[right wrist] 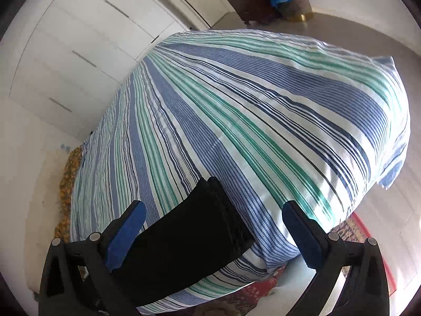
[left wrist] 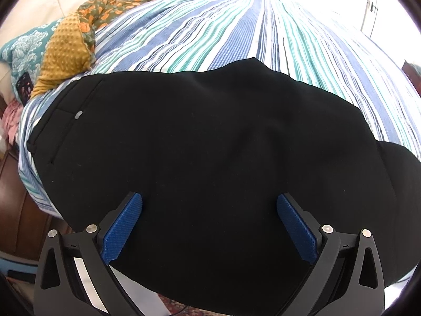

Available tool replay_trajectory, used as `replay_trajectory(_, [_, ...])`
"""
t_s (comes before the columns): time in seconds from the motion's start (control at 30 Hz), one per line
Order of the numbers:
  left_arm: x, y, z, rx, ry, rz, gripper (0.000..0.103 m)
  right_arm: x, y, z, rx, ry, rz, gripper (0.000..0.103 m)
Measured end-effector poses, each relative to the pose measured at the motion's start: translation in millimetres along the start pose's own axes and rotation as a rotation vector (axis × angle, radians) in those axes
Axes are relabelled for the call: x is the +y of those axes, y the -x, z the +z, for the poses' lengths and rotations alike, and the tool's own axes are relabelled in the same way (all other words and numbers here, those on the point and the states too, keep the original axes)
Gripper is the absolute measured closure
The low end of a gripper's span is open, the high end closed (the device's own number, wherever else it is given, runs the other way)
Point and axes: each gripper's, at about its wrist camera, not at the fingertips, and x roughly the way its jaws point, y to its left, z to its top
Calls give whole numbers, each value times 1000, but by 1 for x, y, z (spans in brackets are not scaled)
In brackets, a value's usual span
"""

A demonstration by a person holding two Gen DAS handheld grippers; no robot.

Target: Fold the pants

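Your striped bedspread (right wrist: 236, 110) carries black pants (left wrist: 197, 144); white wardrobe (right wrist: 79, 52) behind; left gripper (left wrist: 209, 202) and right gripper (right wrist: 213, 210) agape, empty; pants' near edge cut off

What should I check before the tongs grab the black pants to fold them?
1. Left tongs open: ok, blue pads wide apart.
2. Right tongs open: ok, nothing held between them.
3. Pants lying on the striped bedsheet: ok, waist end with its button spread fairly flat.
4. Leg ends stacked together: ok, layered edges show under the right tongs.
5. Whole pants smooth: cannot tell, the black cloth hides wrinkles.
6. Yellow blanket out of the way: not ok, its corner sits right at the waistband.
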Motion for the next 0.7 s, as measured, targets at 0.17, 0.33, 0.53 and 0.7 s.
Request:
replay_trajectory(0.17, [-1, 1, -2, -5, 2, 14, 1, -17, -20, -19, 130, -126, 139, 1])
replay_trajectory(0.33, [1, 2, 0, 10, -2, 7, 1, -23, -45, -42, 162, -212, 121, 1])
replay_trajectory(0.53, [0, 2, -2, 0, -1, 5, 1, -7, -68, -55, 170, -142, 101, 1])
replay_trajectory(0.7, [3, 3, -2, 3, -4, -8, 1, -11, -81, -50, 157, -132, 83, 1])
